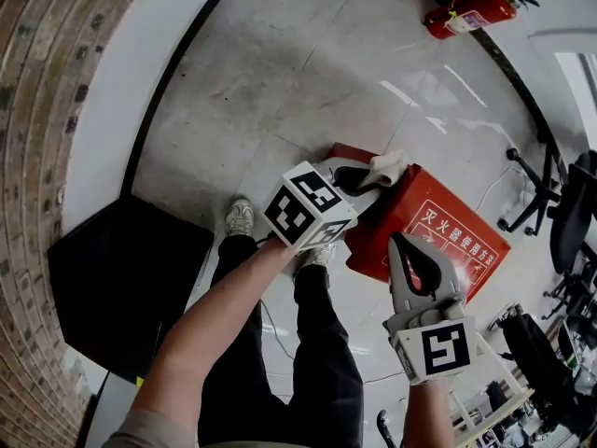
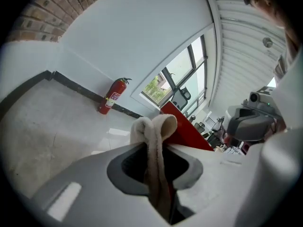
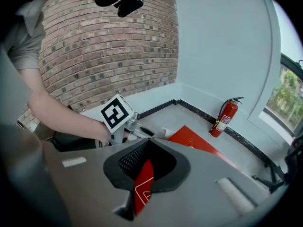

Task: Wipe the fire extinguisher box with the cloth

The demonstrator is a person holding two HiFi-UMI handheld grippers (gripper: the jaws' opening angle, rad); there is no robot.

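The person stands, seen from above, with legs (image 1: pixel 322 353) in dark trousers. The bare left forearm (image 1: pixel 219 311) reaches forward across the body. Its left gripper (image 1: pixel 371 179), marker cube (image 1: pixel 308 208) facing upward, has both jaws clamped on a folded cloth (image 1: pixel 387 166) that pokes out past the tips. The right gripper (image 1: pixel 404 244), held lower and to the right, tilts steeply downward, its jaws pressed together with nothing gripped between them.

Red fire extinguisher box (image 1: pixel 446 224) with white lettering, cream cloth (image 1: pixel 386 167), red fire extinguisher (image 1: pixel 471 11), brown brick wall (image 1: pixel 37 110).
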